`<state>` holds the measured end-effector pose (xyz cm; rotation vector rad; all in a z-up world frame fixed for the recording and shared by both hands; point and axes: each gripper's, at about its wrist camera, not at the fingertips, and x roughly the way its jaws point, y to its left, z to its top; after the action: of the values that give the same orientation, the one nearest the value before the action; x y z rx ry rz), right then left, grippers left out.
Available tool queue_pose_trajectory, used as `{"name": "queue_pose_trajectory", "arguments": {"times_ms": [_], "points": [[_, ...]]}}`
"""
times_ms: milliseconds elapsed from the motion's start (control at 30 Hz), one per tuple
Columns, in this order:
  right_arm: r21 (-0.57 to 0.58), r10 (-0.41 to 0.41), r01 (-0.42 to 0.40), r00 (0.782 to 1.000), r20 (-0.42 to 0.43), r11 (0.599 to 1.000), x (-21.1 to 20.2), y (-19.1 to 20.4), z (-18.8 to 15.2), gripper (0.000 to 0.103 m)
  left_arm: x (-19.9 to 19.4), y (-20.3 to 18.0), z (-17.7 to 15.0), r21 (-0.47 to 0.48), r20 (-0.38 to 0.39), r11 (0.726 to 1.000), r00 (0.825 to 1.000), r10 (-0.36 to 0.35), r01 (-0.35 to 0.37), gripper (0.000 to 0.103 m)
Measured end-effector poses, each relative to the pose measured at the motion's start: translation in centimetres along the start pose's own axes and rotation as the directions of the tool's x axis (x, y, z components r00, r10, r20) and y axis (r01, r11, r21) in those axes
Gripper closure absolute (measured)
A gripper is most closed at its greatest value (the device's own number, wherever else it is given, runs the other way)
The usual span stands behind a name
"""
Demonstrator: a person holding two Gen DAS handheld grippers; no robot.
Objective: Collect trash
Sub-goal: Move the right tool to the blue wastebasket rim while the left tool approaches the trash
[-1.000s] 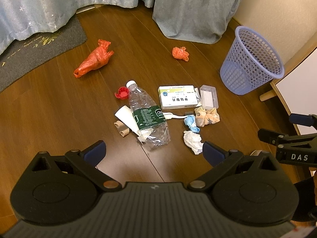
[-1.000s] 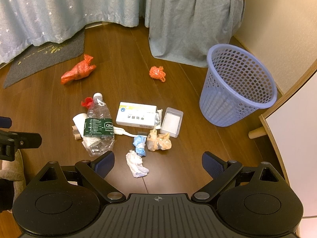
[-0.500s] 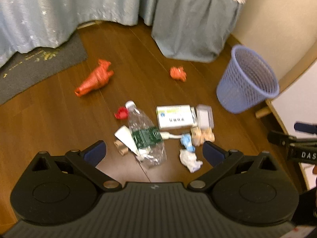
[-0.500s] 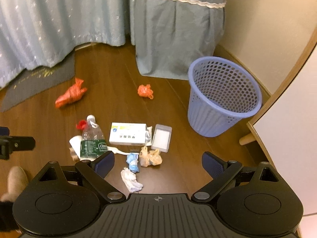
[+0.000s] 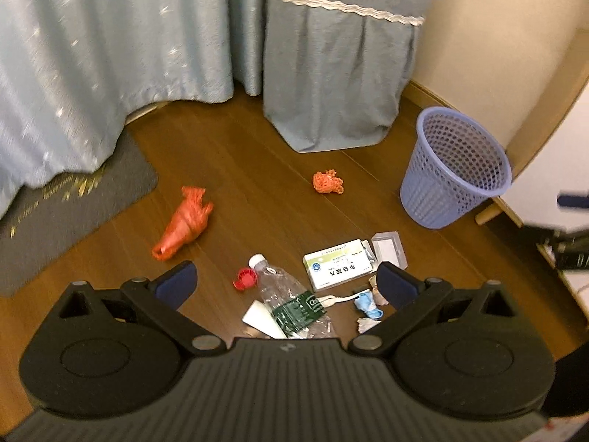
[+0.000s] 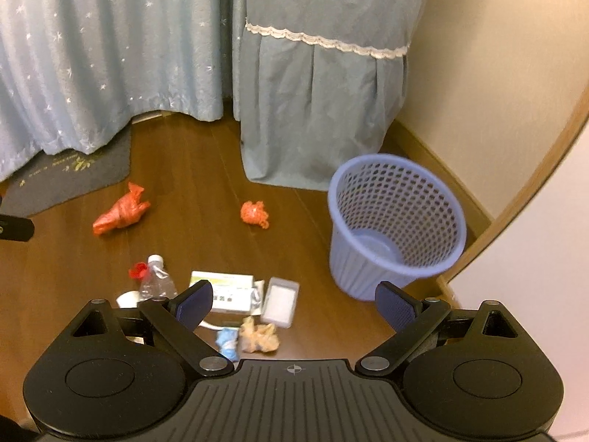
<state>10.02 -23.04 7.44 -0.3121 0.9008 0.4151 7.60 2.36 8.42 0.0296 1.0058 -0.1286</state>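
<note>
Our left gripper [image 5: 285,283] and right gripper [image 6: 293,304] spread wide and empty, litter heap below, plastic bottle [image 5: 291,300] perhaps crushed, mesh basket [image 6: 395,224] at two o'clock.

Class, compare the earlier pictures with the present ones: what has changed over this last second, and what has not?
Both grippers, left and right, tilted up and drew back, so more curtain shows and the litter sits lower in view. Nothing was grasped or released. The basket, bottle, carton and orange bag stayed put.

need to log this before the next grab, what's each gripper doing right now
Left gripper: open, holding nothing.
Right gripper: open, holding nothing.
</note>
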Motion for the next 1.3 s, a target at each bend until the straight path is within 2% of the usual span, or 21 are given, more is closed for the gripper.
{"name": "queue_pose_trajectory", "arguments": {"times_ms": [167, 267, 433, 533, 600, 667, 867, 933, 1000, 1167, 1300], "points": [[-0.094, 0.043, -0.043, 0.999, 0.005, 0.995, 0.3, -1.5, 3.5, 0.01, 1.7, -0.3, 0.9, 0.079, 0.012, 0.996, 0.999, -0.038, 0.037, 0.001], [-0.155, 0.056, -0.048, 0.998, 0.042, 0.987, 1.4, -3.1, 5.7, 0.01, 3.7, -0.3, 1.3, 0.102, 0.023, 0.993, 0.998, -0.061, 0.058, 0.001], [-0.131, 0.075, -0.068, 0.996, 0.048, 0.989, 5.3, -7.0, 6.9, 0.01, 7.2, 0.4, 1.8, 0.109, 0.022, 0.989, 0.995, -0.099, 0.096, 0.001], [-0.1, 0.088, -0.082, 0.994, 0.066, 0.992, 7.4, -9.0, 6.4, 0.011, 8.8, 0.7, 1.6, 0.136, 0.039, 0.986, 0.994, -0.107, 0.101, 0.001], [-0.099, 0.101, -0.093, 0.992, 0.078, 0.991, 9.0, -9.7, 5.8, 0.019, 9.8, 0.9, 1.2, 0.157, 0.055, 0.982, 0.992, -0.114, 0.104, 0.001], [-0.104, 0.114, -0.103, 0.988, 0.101, 0.989, 10.2, -10.0, 4.9, 0.02, 10.8, 1.1, 0.8, 0.17, 0.057, 0.981, 0.992, -0.109, 0.098, 0.001], [-0.189, 0.133, -0.103, 0.98, 0.15, 0.977, 14.0, -10.4, 1.9, 0.02, 14.5, 1.2, -0.2, 0.175, 0.006, 0.98, 0.995, -0.098, 0.095, 0.001], [-0.247, 0.157, -0.111, 0.973, 0.172, 0.963, 15.2, -10.4, 0.8, 0.024, 15.5, 1.0, -0.5, 0.195, 0.005, 0.975, 0.994, -0.111, 0.108, 0.001], [-0.297, 0.175, -0.12, 0.971, 0.165, 0.947, 16.6, -10.4, -0.3, 0.032, 16.5, 0.9, -0.9, 0.198, 0.007, 0.973, 0.992, -0.124, 0.121, 0.001], [-0.304, 0.165, -0.109, 0.972, 0.167, 0.947, 19.4, -10.5, -2.4, 0.037, 19.0, 0.8, -2.4, 0.195, -0.011, 0.97, 0.989, -0.145, 0.144, 0.002], [-0.313, 0.167, -0.102, 0.968, 0.187, 0.944, 21.1, -10.5, -3.4, 0.052, 20.6, 1.5, -3.7, 0.152, -0.022, 0.977, 0.988, -0.151, 0.152, 0.002]]}}
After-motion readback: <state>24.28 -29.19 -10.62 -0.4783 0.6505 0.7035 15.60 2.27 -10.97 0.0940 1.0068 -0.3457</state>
